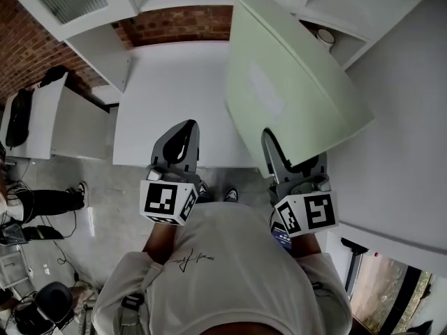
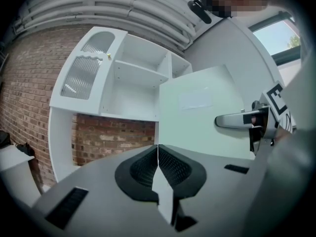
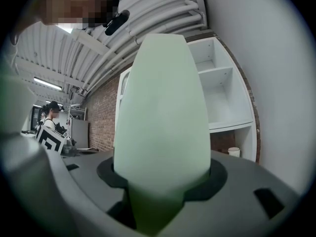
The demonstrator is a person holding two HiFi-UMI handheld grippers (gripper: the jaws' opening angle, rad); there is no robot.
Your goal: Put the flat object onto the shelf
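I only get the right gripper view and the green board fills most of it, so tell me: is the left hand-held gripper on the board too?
Observer: No. The left hand-held gripper is shut on nothing, clear of the board.
Operator: Where is it, then?
Observer: In the head view it hangs over the near edge of the white table, left of the board.
Operator: Anything left of the shelves that the board hides from me?
Observer: A cabinet door with ribbed glass stands open at the left end of the shelf unit.
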